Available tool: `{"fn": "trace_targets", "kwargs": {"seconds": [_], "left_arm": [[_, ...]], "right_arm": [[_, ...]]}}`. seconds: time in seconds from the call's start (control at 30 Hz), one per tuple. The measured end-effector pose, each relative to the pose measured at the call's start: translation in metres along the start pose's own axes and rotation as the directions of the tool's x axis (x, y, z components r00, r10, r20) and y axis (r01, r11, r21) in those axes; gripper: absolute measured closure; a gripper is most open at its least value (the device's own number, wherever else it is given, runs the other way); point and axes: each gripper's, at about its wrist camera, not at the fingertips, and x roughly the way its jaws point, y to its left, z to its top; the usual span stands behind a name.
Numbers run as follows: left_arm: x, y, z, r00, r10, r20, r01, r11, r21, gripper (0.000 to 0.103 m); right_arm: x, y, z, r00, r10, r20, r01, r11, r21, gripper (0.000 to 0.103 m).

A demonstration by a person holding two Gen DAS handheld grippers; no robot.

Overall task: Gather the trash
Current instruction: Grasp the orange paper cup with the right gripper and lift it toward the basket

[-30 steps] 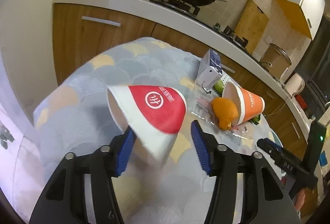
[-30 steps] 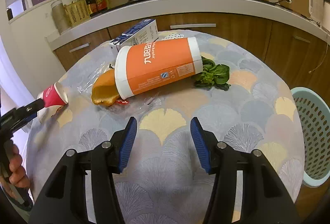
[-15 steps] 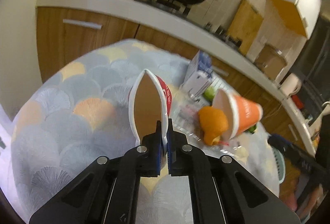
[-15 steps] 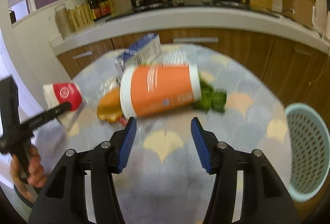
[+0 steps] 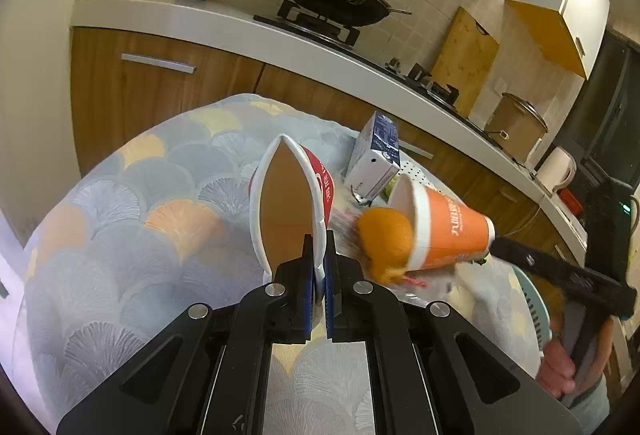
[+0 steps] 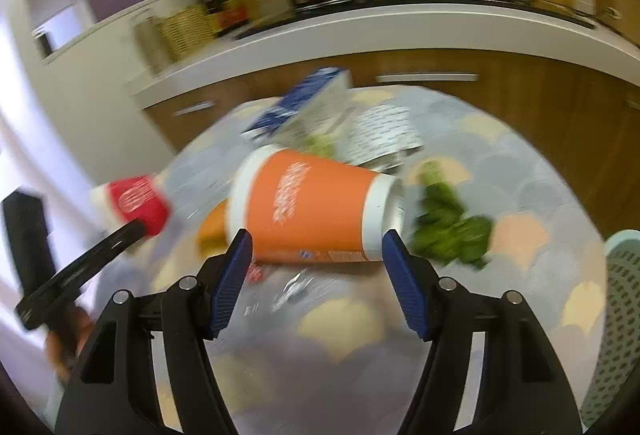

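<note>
My left gripper (image 5: 318, 267) is shut on the rim of a red-and-white paper cup (image 5: 286, 203), squashing its mouth flat above the round table (image 5: 132, 219). The same cup (image 6: 136, 201) shows at the left of the right wrist view. An orange paper cup (image 6: 316, 211) lies on its side mid-table, with an orange peel (image 5: 386, 239) at its mouth. My right gripper (image 6: 316, 259) hovers just in front of it, jaws opening, the cup's length seen between the fingertips but untouched. Green leaves (image 6: 452, 227) lie at the cup's base.
A blue-and-white carton (image 5: 376, 163) and a perforated white sheet (image 6: 380, 135) lie behind the orange cup, with clear plastic wrap (image 6: 296, 287) in front. A pale green basket (image 6: 616, 323) stands off the table's right edge. Kitchen counter and wok behind.
The left jaws closed on the red cup's rim and flattened it, then lifted it slightly. The right gripper opened wider and came closer to the orange cup; its view is now blurred.
</note>
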Motion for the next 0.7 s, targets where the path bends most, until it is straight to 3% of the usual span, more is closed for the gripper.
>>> {"fn": "trace_targets", "kwargs": {"seconds": [0.17,0.33,0.4,0.5,0.6,0.7], "left_arm": [[-0.002,0.002,-0.001,1.0,-0.005,0.007,0.005,1.0,-0.013,0.101],[-0.003,0.003,-0.001,1.0,-0.01,0.011,0.011,1.0,-0.018,0.101],[-0.003,0.003,-0.001,1.0,-0.008,0.012,0.008,1.0,-0.016,0.101],[-0.003,0.004,-0.001,1.0,-0.006,0.013,0.006,1.0,-0.016,0.101],[-0.003,0.004,-0.001,1.0,-0.006,0.011,0.006,1.0,-0.019,0.101],[-0.003,0.003,-0.001,1.0,-0.004,0.011,0.004,1.0,-0.014,0.101]], "right_arm": [[-0.015,0.049,-0.027,0.99,0.127,-0.061,-0.133,0.984,-0.116,0.04],[-0.023,0.04,-0.021,0.996,-0.076,0.045,0.08,0.992,-0.1,0.04],[-0.005,0.027,-0.008,0.994,-0.108,0.02,0.109,0.992,-0.061,0.039],[0.031,0.008,0.008,0.998,-0.012,-0.065,0.011,1.0,-0.008,0.038],[0.058,-0.005,0.015,0.992,0.034,-0.12,-0.03,0.999,0.033,0.026],[0.068,-0.01,0.009,0.983,0.084,-0.161,-0.075,0.996,0.057,0.025]]}}
